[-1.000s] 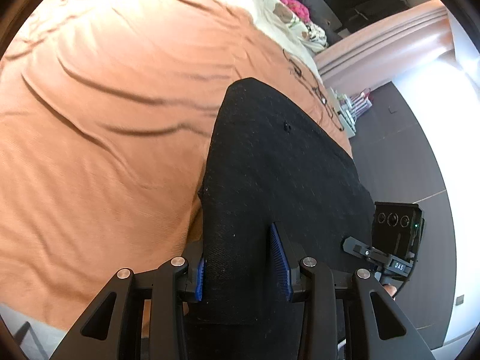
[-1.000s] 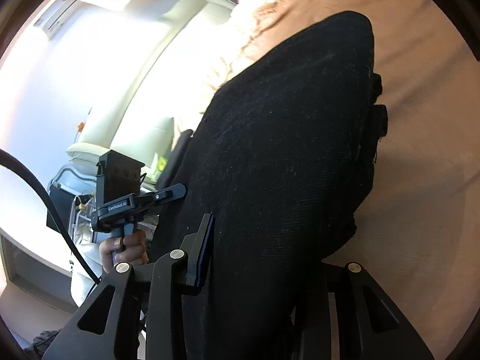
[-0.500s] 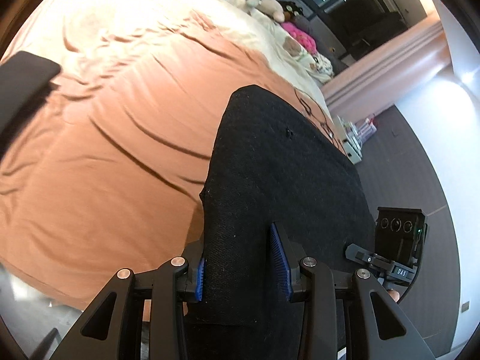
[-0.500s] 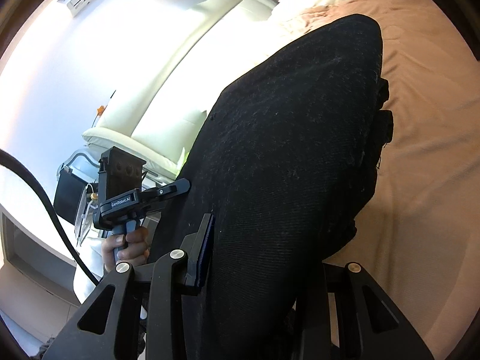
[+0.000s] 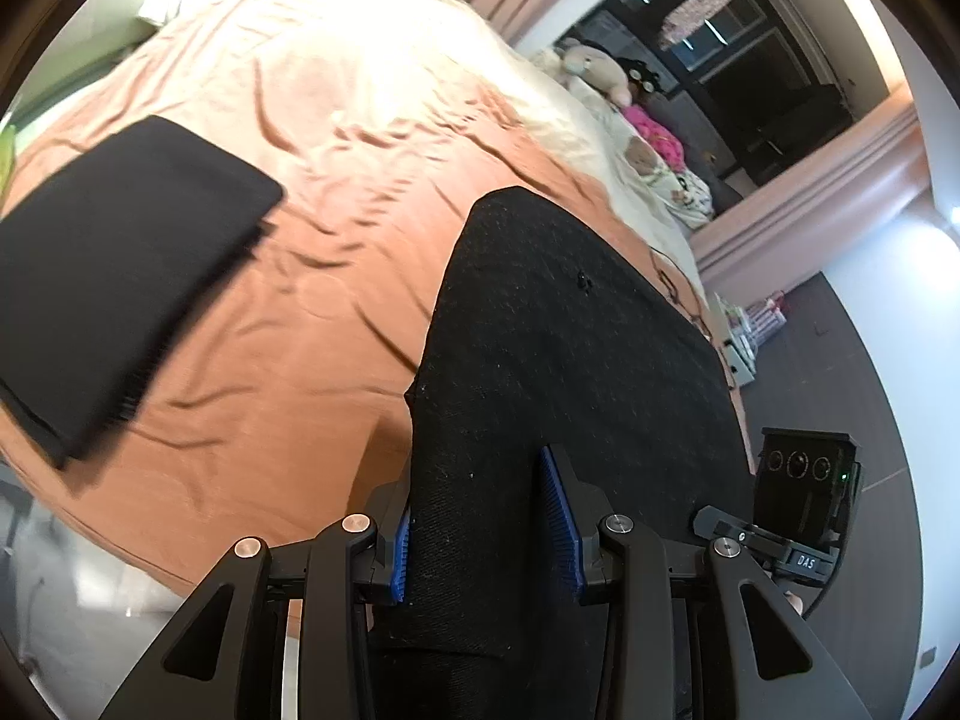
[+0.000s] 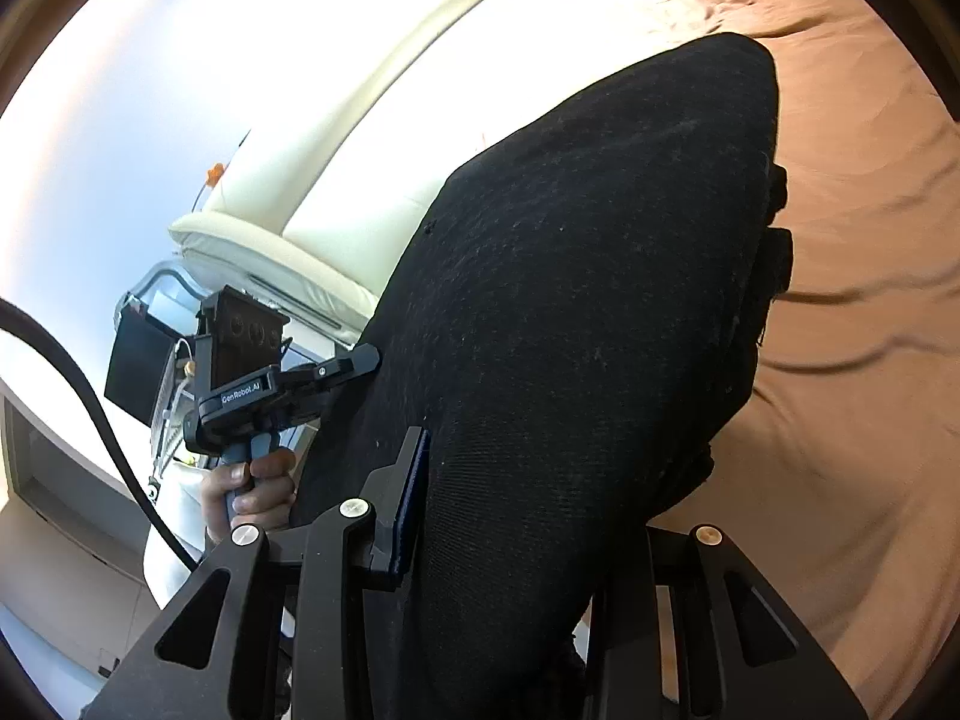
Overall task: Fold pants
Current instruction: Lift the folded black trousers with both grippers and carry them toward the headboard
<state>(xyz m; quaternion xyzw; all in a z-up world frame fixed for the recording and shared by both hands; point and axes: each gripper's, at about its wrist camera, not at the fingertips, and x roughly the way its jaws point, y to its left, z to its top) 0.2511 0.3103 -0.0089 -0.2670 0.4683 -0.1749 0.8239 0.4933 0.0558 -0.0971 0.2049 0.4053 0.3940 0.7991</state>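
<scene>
Holding black pants up off the bed w/ both tongs, I see a folded slab of dark, coarse-weave fabric, flecked w/ pale lint, one small dark nub on its top face. Left tongs pinch one edge: blue ribbed pads press into the cloth on both sides. Right tongs pinch the opp. edge of the same pants; one blue pad shows at the fabric, the other is hidden behind cloth. From the right wrist view, layered folds & a strap-like bit hang at the far side of the bundle.

Below the pants: bed w/ an orange-brown sheet, creased all over, cream bedding toward the head end. 2nd black folded garment lies flat on the sheet, well apart from the held one, near the bed edge. Plush toys & a pink item sit at the far end by pinkish curtains and a dark window. Grey floor beside the bed, w/ small boxes/books near its corner. Right view also shows a cream padded headboard and a white wall.

Count: 2 black folded pieces, 2 tongs, 1 bed. A hand grips the left handle; only a fingertip shows at the right one.
</scene>
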